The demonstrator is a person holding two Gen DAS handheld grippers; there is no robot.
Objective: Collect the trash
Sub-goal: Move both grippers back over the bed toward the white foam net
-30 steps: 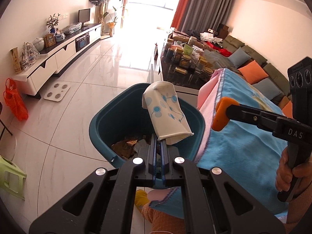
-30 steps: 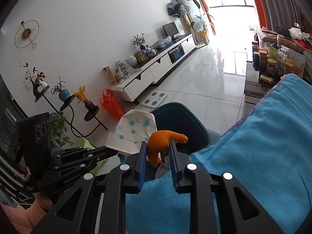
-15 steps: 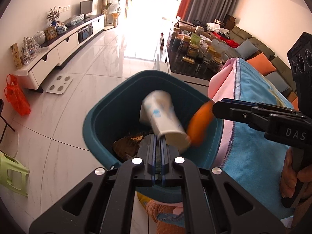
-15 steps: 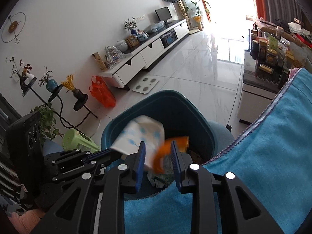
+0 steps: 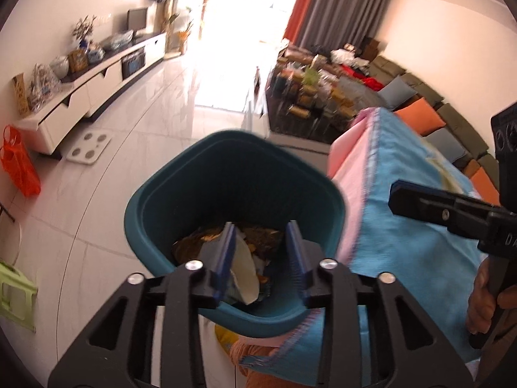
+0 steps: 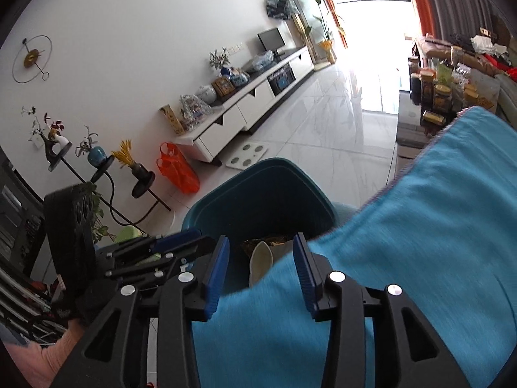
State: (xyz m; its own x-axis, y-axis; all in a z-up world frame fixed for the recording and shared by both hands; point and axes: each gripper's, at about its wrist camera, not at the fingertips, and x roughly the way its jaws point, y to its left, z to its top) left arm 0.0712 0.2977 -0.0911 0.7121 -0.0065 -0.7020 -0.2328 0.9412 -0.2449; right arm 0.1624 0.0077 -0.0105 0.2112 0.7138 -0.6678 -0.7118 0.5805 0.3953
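Note:
A teal trash bin (image 5: 194, 190) stands on the floor beside the blue-covered table; it also shows in the right wrist view (image 6: 258, 194). Inside lie brown scraps and a white paper cup (image 5: 242, 268), seen in the right wrist view too (image 6: 260, 260). My left gripper (image 5: 261, 255) is open and empty just above the bin's near rim. My right gripper (image 6: 261, 270) is open and empty over the table edge, beside the bin; it appears in the left wrist view as a dark arm (image 5: 446, 207). The orange peel is hidden among the trash.
A blue cloth (image 6: 420, 242) with a pink edge (image 5: 352, 168) covers the table right of the bin. A white TV cabinet (image 5: 87, 90), an orange bag (image 5: 19, 168), a floor scale (image 5: 89, 152) and a green stool (image 5: 16, 294) lie left. A cluttered coffee table (image 5: 310, 103) stands behind.
Both grippers have opened. The paper cup dropped from my left gripper and the orange peel from my right gripper into the bin.

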